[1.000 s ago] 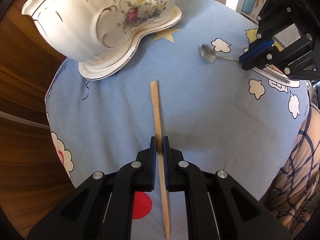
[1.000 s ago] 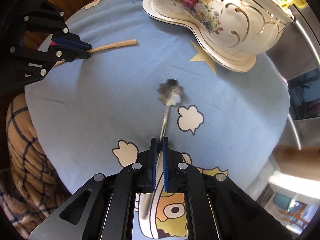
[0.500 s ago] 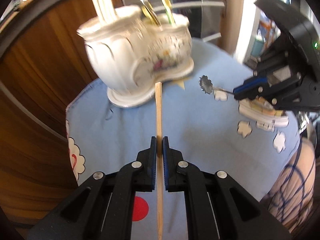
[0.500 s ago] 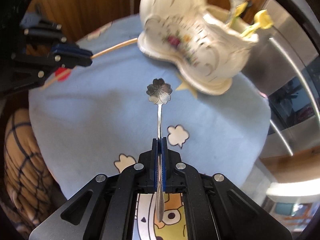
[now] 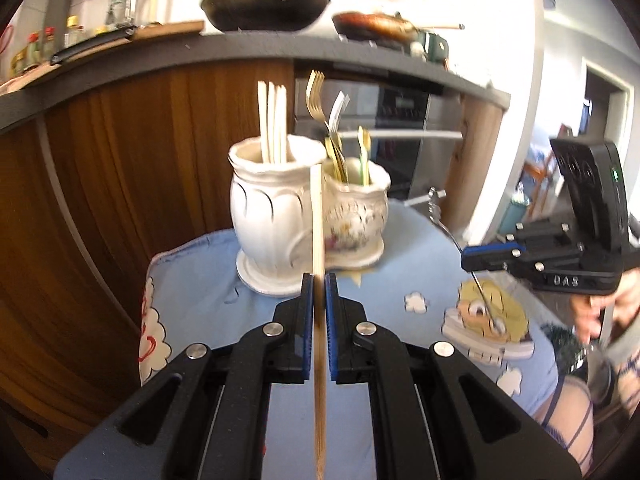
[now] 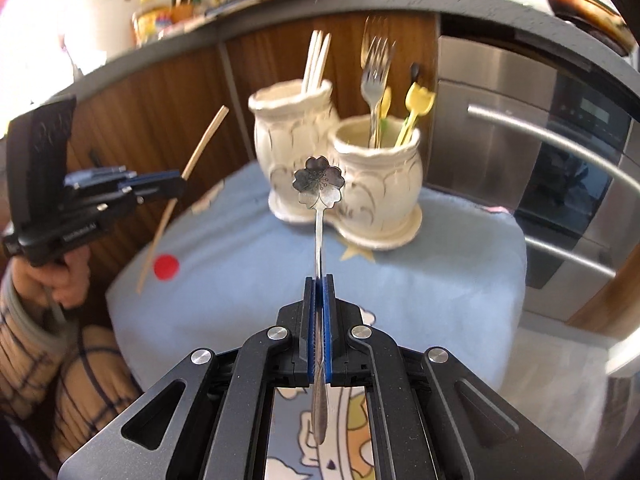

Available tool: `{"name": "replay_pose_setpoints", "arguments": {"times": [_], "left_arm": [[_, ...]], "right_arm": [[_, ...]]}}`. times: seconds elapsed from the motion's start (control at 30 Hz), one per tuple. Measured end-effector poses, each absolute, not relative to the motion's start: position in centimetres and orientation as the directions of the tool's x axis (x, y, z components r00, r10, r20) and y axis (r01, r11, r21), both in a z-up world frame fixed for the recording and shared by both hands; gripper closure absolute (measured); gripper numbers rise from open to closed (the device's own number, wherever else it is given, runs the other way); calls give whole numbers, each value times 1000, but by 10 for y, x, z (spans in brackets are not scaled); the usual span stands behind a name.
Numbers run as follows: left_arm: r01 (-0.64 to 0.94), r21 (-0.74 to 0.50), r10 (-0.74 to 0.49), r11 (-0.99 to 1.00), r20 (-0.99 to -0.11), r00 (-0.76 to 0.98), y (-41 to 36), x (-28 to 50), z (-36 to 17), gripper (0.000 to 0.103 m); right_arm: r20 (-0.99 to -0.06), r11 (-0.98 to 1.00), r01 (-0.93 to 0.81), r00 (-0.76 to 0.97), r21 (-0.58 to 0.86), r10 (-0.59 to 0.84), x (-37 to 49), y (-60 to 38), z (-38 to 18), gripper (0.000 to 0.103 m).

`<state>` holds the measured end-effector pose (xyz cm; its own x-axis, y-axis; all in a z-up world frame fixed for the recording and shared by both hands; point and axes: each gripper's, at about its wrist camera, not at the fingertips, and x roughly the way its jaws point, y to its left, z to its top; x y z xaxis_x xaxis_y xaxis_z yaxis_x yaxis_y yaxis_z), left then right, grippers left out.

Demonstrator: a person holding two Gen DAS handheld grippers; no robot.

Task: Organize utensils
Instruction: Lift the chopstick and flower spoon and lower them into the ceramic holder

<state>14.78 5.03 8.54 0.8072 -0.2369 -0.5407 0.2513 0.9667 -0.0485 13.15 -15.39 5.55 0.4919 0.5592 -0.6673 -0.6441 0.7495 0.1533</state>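
Note:
My left gripper (image 5: pixel 319 280) is shut on a wooden chopstick (image 5: pixel 317 216) that stands nearly upright above the blue cloth, in front of the cream two-cup ceramic holder (image 5: pixel 276 204). The holder's left cup holds pale chopsticks (image 5: pixel 272 120); its right cup holds forks (image 5: pixel 320 100). My right gripper (image 6: pixel 319 280) is shut on the handle of a silver flower-bowl spoon (image 6: pixel 319 182), lifted and pointing toward the holder (image 6: pixel 376 184). In the right wrist view the left gripper (image 6: pixel 176 186) with its chopstick (image 6: pixel 204 140) hangs at the left. In the left wrist view the right gripper (image 5: pixel 466 258) sits at the right.
A small table under a blue cartoon-print cloth (image 5: pixel 200 280) carries the holder. Wooden cabinets (image 5: pixel 100 184) and a steel oven (image 6: pixel 560 168) stand behind it. A counter above bears pans (image 5: pixel 264 4). A person's hand (image 6: pixel 60 280) and checked sleeve show at the left.
Both grippers have lifted their utensils off the cloth and tipped up, so the holder's cups and the kitchen behind have come into view. Chopstick and spoon now stand raised in front of the holder.

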Motion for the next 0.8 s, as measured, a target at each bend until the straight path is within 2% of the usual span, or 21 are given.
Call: {"name": "replay_pose_setpoints", "arguments": {"times": [0.47, 0.8], "left_arm": [[198, -143, -237, 970, -358, 903, 62, 156, 103, 97], [163, -155, -198, 974, -251, 947, 66, 178, 125, 97]], "right_arm": [[-431, 746, -593, 613, 304, 663, 148, -173, 83, 99], [-272, 723, -572, 679, 387, 682, 178, -171, 96, 99]]}}
